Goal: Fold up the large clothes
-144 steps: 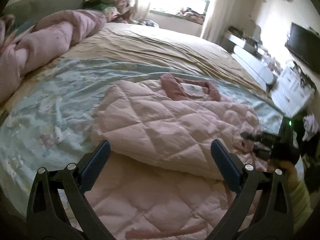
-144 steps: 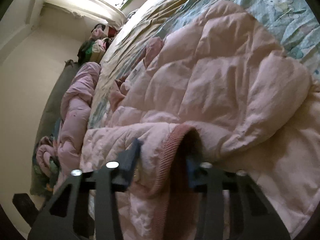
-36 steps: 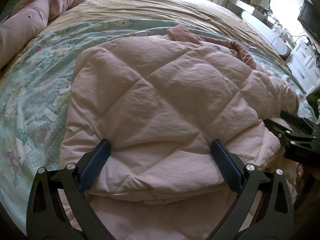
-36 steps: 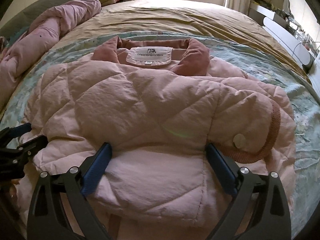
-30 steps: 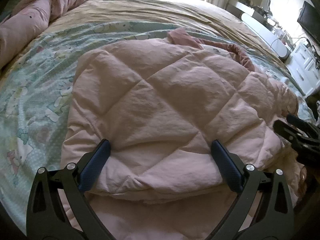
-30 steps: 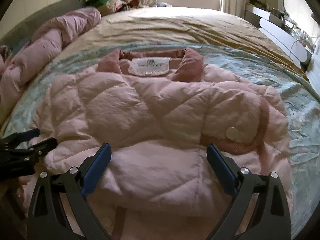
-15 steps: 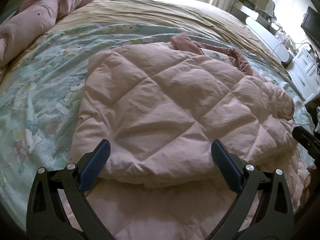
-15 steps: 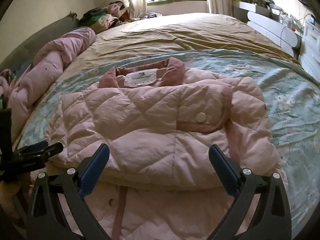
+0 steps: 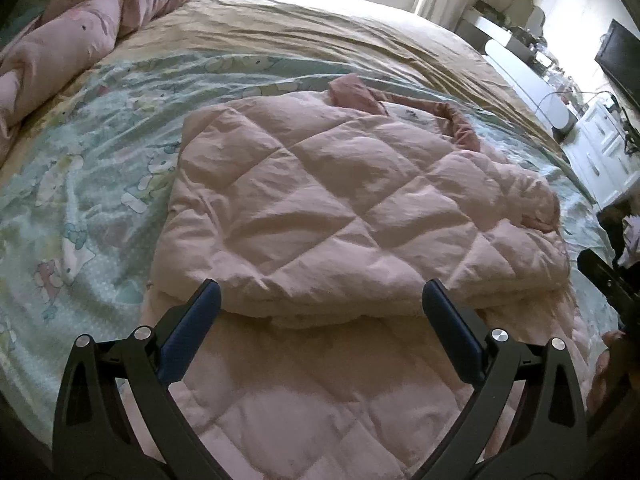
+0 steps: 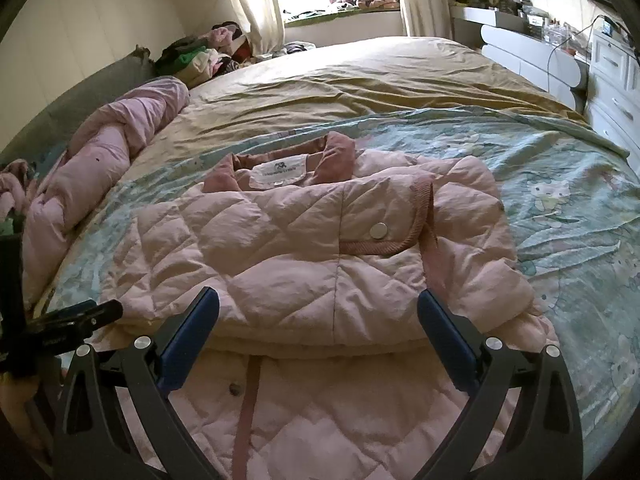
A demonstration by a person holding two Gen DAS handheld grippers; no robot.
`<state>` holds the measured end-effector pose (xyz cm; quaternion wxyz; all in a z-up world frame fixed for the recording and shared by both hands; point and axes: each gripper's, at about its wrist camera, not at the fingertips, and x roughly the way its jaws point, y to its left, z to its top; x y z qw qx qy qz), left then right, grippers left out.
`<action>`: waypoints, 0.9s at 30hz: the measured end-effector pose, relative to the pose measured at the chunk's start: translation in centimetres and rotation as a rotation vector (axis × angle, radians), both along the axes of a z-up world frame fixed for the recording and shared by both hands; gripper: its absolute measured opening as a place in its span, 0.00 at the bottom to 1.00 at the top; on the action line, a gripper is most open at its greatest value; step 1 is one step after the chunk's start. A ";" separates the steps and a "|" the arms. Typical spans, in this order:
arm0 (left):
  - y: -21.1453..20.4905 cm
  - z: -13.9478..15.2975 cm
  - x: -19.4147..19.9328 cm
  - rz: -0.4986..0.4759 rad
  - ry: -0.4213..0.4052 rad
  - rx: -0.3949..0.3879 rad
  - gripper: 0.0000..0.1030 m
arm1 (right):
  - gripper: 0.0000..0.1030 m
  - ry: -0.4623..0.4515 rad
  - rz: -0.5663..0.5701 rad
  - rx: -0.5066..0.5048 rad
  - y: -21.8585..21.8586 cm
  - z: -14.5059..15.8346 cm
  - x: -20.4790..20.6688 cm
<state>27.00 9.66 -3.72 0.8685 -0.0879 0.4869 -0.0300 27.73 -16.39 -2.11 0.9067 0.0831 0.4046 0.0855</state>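
A pale pink quilted jacket (image 9: 320,208) lies on the bed with both sleeves folded across its chest; it also shows in the right wrist view (image 10: 304,248). Its darker pink collar (image 10: 280,160) with a white label points toward the window. A sleeve cuff with a snap button (image 10: 378,231) lies on top. My left gripper (image 9: 320,320) is open and empty, over the jacket's lower part near its left side. My right gripper (image 10: 318,320) is open and empty, over the lower part near the front placket (image 10: 246,400). Each gripper shows at the edge of the other's view.
The jacket lies on a light blue cartoon-print sheet (image 10: 560,184) over a tan bedspread (image 10: 380,76). A rolled pink duvet (image 10: 100,152) lies along the left. A clothes pile (image 10: 200,56) sits by the window. White drawers (image 10: 616,80) and a television (image 9: 620,60) stand at the right.
Both grippers have pulled back and risen from the jacket, so more of its lower part shows. The right gripper let go of the sleeve earlier; the sleeve now lies folded across the chest.
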 end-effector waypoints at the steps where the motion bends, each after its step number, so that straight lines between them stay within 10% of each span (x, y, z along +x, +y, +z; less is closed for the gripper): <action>1: -0.2 0.1 -0.2 -0.004 -0.001 0.004 0.92 | 0.96 -0.003 -0.001 0.002 0.0 0.2 -0.2; 27: -3.6 7.8 -6.3 -0.066 -0.176 0.048 0.92 | 0.96 -0.128 0.028 0.044 -0.8 6.1 -5.4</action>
